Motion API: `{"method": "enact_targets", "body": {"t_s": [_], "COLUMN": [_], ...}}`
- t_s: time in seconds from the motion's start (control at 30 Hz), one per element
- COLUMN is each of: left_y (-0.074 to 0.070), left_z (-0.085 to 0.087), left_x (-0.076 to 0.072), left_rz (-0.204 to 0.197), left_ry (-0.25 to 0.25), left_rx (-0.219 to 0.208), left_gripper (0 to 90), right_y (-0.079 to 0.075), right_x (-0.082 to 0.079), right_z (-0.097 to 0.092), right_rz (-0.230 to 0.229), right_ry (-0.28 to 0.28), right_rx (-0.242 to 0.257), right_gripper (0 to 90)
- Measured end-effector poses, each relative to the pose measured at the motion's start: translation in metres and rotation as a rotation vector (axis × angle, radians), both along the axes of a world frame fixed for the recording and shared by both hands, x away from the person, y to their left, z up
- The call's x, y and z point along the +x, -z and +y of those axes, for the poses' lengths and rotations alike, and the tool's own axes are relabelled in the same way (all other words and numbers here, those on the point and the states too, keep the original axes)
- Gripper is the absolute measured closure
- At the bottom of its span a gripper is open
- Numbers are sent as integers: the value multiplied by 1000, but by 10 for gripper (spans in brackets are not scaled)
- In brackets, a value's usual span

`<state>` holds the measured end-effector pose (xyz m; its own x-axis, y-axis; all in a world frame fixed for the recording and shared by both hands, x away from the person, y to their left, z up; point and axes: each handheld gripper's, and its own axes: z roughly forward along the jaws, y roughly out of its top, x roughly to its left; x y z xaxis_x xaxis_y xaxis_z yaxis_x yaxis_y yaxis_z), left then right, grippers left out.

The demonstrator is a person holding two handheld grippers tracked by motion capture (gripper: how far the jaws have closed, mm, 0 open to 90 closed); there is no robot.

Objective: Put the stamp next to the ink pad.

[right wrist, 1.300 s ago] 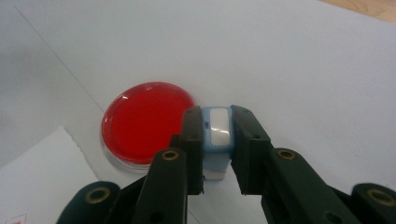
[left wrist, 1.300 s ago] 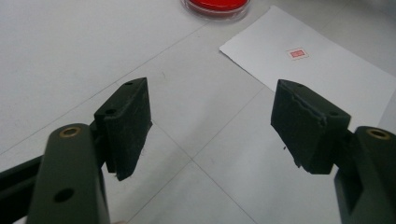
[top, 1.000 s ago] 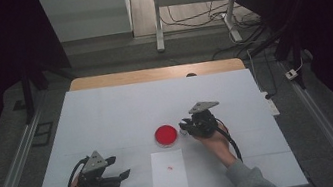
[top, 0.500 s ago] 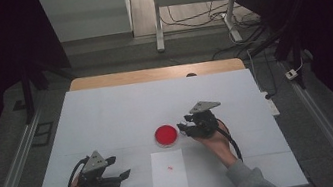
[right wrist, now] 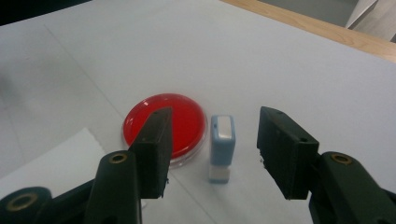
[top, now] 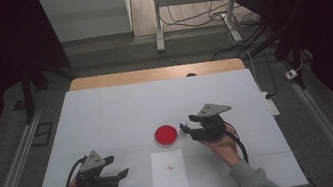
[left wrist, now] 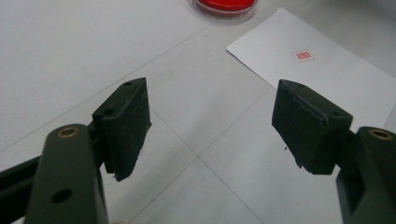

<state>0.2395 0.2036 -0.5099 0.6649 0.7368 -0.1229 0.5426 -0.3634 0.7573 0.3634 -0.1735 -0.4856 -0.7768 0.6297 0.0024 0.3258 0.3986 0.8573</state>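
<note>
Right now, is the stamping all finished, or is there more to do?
It looks mostly done. The paper already carries a small red stamp mark. The blue stamp stands upright beside the red ink pad, and the right gripper has just been opening, its jaws apart and not touching the stamp. The left gripper waits open. Probably only pulling away is left.

The high view looks forward and down from above the person's side onto the white worktop (top: 121,110). Each gripper view rides low, close along its own black jaws. All three views share the round red ink pad in its clear dish (top: 166,135) (left wrist: 225,4) (right wrist: 182,122) and the white paper sheet (top: 168,174) (left wrist: 327,74) (right wrist: 56,158).
</note>
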Motion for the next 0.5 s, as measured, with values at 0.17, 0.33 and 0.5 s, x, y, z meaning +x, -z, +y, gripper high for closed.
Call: {"method": "enact_targets", "body": {"t_s": [0.17, 0.33, 0.5], "left_y": [1, 2, 3], "left_z": [2, 4, 5], "left_x": [0, 1, 2], "left_rz": [2, 6, 8], "left_ry": [-10, -14, -13], "left_rx": [-2, -2, -2], "left_gripper": [280, 279, 279], "right_y": [-1, 0, 4], "right_x": [-16, -36, -51], "right_z": [-17, -48, -81], "right_rz": [-21, -38, -30], "right_ry": [-11, 7, 36], "right_rx": [-1, 6, 8], "right_gripper": [457, 457, 448]}}
